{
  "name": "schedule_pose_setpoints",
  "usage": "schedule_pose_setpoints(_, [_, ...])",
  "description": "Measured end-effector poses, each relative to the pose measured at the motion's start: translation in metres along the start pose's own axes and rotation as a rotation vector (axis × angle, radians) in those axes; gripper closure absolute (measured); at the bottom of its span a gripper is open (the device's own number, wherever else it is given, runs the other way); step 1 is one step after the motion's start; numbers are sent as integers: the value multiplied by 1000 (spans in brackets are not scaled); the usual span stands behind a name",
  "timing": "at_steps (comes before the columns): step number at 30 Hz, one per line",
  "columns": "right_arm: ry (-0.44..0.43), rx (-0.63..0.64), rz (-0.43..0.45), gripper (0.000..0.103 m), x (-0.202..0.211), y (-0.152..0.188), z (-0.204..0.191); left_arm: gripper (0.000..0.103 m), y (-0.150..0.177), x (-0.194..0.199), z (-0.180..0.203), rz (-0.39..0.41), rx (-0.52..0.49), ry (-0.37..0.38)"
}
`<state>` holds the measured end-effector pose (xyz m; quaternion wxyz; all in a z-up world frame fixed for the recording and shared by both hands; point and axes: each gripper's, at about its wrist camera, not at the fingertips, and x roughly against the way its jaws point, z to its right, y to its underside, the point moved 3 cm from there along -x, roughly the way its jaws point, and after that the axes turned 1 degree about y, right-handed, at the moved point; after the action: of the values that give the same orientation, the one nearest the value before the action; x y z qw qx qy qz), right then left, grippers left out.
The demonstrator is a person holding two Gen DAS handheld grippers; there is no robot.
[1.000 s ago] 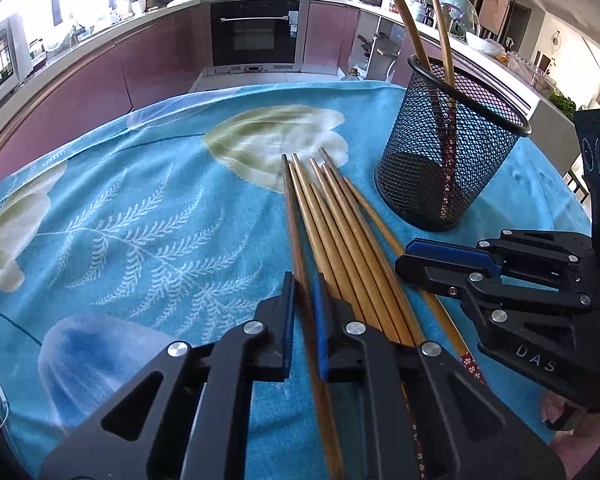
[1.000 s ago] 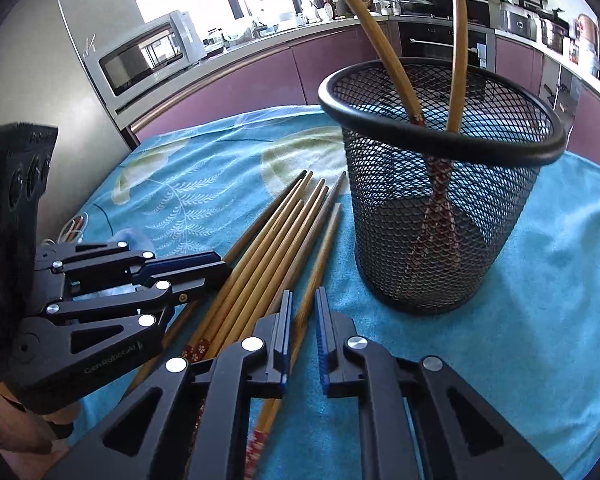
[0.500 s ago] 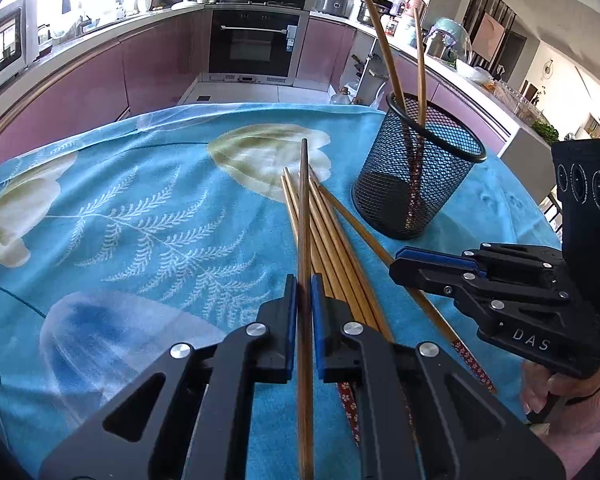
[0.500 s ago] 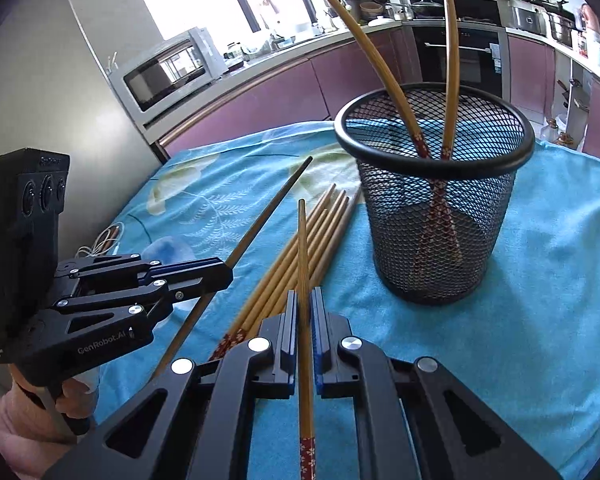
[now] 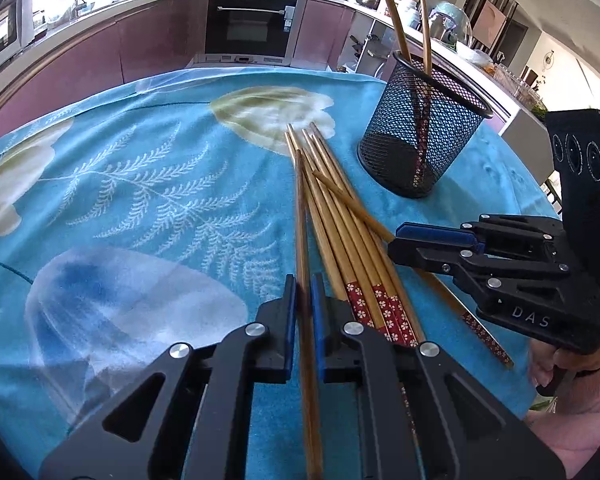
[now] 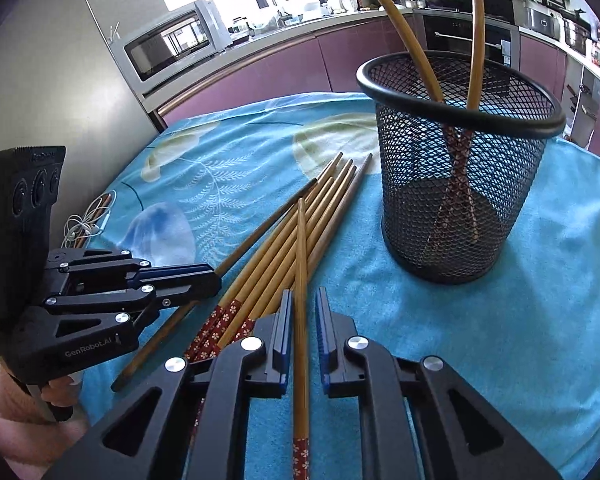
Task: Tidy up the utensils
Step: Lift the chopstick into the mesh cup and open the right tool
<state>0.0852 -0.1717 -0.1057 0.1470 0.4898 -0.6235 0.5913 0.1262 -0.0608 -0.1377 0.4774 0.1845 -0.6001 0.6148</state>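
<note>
Only slender bamboo chopsticks (image 5: 340, 216), mesh cup (image 5: 422, 136).

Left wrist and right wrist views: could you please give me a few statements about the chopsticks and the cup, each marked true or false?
1. Two chopsticks stand in the mesh cup. True.
2. The mesh cup lies on its side. False: it stands upright.
3. A chopstick runs between the fingers of the left tongs. True.
4. The tablecloth is plain red. False: it is blue with a leaf print.
</note>
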Motion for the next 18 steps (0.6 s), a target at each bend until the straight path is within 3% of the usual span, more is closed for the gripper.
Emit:
schedule_pose_setpoints(7, [-68, -28, -17, 89, -6, -4, 7, 92, -12, -10, 5, -7, -51, -19])
schedule_pose_setpoints(10, [-94, -46, -17, 97, -4, -2, 10, 94, -15, -12, 3, -12, -41, -7])
schedule_pose_setpoints(18, [-129, -54, 36, 97, 16, 0, 10, 96, -14, -4, 2, 9, -6, -1])
